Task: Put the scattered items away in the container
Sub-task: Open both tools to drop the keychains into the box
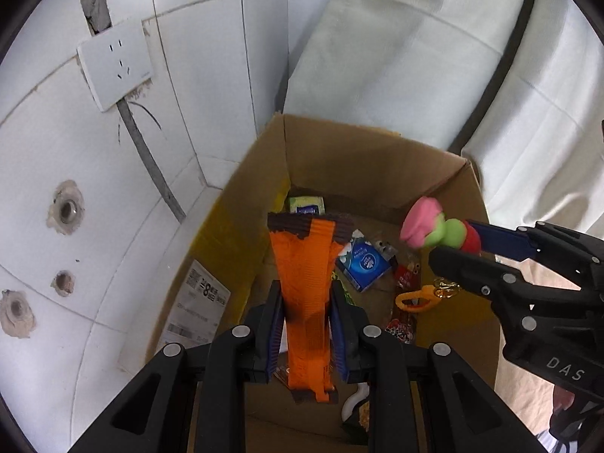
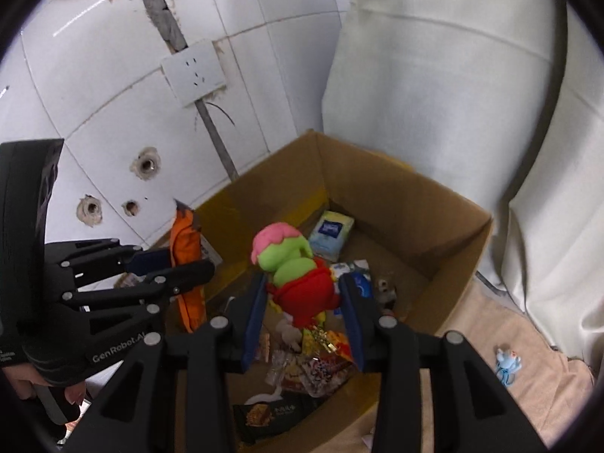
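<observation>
Above box: both loads are held over the cardboard box [image 1: 377, 173].
Left hand-held gripper [image 1: 306, 302]: clamped on orange packet [image 1: 302, 283]; release low.
Right hand-held gripper [image 2: 302, 294]: closed around plush toy [image 2: 298, 264]; release centrally.

tissue packs [image 1: 364, 264] lie in the box [image 1: 377, 158], wall socket [image 1: 115, 64] behind-left.

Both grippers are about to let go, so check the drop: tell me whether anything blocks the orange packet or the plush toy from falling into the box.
Nothing visible blocks either. The orange packet and plush toy hang over the open cardboard box; below lie only items already inside, like the blue tissue pack.
</observation>
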A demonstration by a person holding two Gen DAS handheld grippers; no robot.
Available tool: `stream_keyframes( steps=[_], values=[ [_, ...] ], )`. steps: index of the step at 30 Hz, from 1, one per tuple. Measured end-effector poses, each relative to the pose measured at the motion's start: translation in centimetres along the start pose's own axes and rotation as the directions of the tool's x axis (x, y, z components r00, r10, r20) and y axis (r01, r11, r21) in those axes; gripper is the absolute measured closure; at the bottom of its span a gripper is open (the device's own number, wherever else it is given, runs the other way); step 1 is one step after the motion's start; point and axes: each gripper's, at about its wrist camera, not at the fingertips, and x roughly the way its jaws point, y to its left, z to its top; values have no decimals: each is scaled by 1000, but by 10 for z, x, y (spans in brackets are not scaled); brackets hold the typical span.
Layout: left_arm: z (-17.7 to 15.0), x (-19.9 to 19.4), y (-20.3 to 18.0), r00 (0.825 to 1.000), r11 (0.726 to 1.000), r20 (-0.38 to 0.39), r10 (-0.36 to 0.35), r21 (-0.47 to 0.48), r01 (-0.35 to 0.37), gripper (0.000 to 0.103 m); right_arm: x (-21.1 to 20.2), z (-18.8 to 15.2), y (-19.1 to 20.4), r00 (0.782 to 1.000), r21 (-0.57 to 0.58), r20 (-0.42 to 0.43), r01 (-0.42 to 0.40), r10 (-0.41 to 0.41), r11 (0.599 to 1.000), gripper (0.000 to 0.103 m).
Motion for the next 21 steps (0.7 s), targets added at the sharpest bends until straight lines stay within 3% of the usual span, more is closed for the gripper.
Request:
stream_keyframes(
  steps=[4,5,6,7,8,14,21],
  values=[
    [-2,11,-1,999,999,-38,30,-12,-31,76,0,7,0,999,-13,5,37,-37,999,37],
    [-3,13,-1,999,999,-37,38,-11,-39,64,-3,7,-1,999,-18,15,52,-52,998,33],
    [-2,10,-4,999,999,-40,35,-14,-36,54,-7,8,-1,998,-24,24,63,-63,998,21],
    [-2,11,-3,999,999,-46,26,-28,-28,24,-10,8,-3,997,-25,33,75,-74,997,4],
    [-1,11,-3,999,999,-47,17,-35,-19,2,-15,8,-5,995,-20,47,90,-88,996,0],
    [-1,7,-13,999,1000,-51,14,-25,-16,0,-38,5,-26,988,25,95,122,-124,992,0],
    [4,-12,-29,998,997,-7,-55,-53,55,0,-74,-9,-57,975,98,151,152,-165,984,0]
  ],
)
